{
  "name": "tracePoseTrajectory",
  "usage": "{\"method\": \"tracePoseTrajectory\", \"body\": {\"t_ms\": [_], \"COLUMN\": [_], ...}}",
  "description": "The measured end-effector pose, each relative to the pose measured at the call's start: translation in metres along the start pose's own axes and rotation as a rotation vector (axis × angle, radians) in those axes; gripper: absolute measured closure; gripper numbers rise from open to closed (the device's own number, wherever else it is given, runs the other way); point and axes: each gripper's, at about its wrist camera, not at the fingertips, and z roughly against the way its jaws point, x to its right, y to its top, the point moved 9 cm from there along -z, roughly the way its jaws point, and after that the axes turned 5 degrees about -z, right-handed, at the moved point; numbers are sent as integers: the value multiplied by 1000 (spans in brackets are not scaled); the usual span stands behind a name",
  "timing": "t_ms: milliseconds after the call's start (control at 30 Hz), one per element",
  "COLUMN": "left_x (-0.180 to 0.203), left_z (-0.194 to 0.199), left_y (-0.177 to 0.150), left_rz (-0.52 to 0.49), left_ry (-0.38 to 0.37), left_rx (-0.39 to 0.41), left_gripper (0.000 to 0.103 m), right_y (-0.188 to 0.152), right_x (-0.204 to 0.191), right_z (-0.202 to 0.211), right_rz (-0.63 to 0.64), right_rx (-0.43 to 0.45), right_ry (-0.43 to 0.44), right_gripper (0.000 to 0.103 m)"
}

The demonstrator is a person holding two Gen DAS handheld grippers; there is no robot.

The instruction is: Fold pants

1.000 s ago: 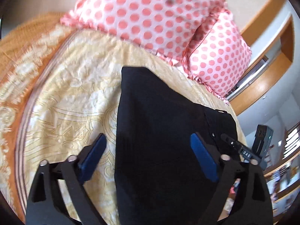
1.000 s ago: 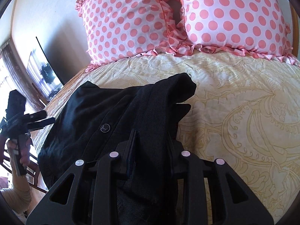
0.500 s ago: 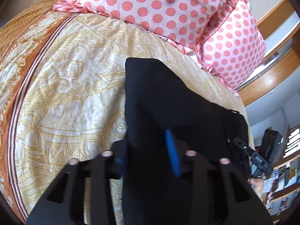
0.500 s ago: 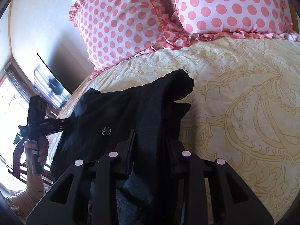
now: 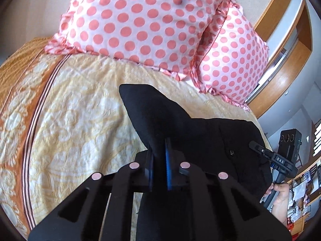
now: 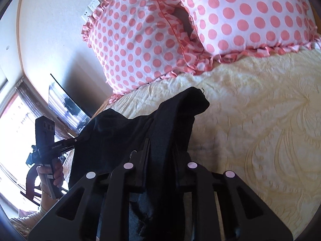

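The bed (image 5: 66,120) fills the room, its cream-and-gold patterned cover running out to an orange striped border on one side, and up at the head two pink pillows with coral dots sit pushed together, the bigger-looking one (image 5: 140,24) in front of the left wrist view and its neighbour (image 5: 234,60) just beside it, frills touching. On the cover lie the black pants (image 5: 200,140), spread across the near part of the bed and bunched up at both gripped ends, one corner standing up in a peak, the cloth between sagging toward the bed. The left claw (image 5: 159,164) is pressed together on a fold of that black cloth, blue pads tight against it, the fabric rising in a point just above the fingers. Over on the other side the right claw (image 6: 160,160) has a thick band of the pants running up between its fingers, and its jaws are closing in on it, pads against the cloth. From the right wrist view you can see a hand (image 6: 50,172) wrapped around the left claw's handle, with a bright window (image 6: 12,120) behind it.
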Motion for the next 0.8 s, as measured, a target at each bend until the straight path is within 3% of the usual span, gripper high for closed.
{"method": "tracePoseTrajectory", "body": {"t_ms": [333,533,600,633,667,700,800], "left_x": [-19,-67,-72,-73,-73,-72,-67], "left_z": [-40,-84,-86,-85,-82,-77,-41], "left_y": [79,58,53,52,51,51,53], "left_rz": [-26,56,51,43,33,21,0], "left_ry": [136,213,227,241,257,266,319], "left_rx": [97,-34,-34,-33,-31,-24,41], "left_gripper": [95,92,80,76,64,51,26], "right_y": [83,76,73,71,69,68,68], "right_x": [11,39,41,44,46,46,41], "right_z": [-57,-88,-85,-85,-84,-81,-55], "right_rz": [-28,-34,-39,-39,-34,-21,51], "right_rx": [39,-41,-42,-49,-57,-58,8], "right_ry": [-37,-185,-210,-233,-262,-287,-393], "right_gripper": [86,84,78,67,61,60,58]}}
